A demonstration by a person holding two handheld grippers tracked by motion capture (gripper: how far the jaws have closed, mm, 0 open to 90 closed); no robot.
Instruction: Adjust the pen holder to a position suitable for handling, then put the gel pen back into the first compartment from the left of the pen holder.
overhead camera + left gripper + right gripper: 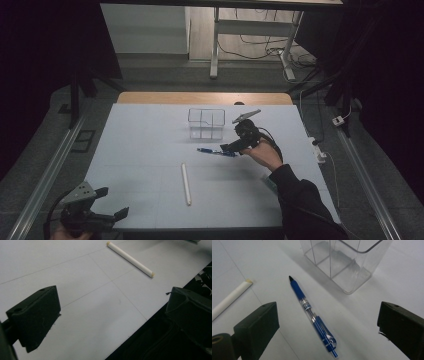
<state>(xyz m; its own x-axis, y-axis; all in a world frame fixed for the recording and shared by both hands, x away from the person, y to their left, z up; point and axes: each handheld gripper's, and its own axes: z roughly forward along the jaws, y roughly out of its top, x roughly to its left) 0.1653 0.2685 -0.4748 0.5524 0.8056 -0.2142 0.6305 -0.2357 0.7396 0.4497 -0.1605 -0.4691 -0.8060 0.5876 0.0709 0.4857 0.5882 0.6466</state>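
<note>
Clearly the right gripper has its jaws wide apart with nothing between the pads; the pen lies flat on the table beneath the gap, untouched, just in front of the clear box. The step looks like picking up the pen for the box. To do it well, lower until the pads flank the barrel near its middle, turn the wrist so the jaws cross the pen squarely, then close. The left gripper hangs over the near table edge, jaws also wide and empty, with the white stick well ahead of it.

From the high view, the box is seen to have dividers and stands mid-table, the stick lying apart from the pen. The right gripper view gives the pen's tip pointing away, clip end nearest.
</note>
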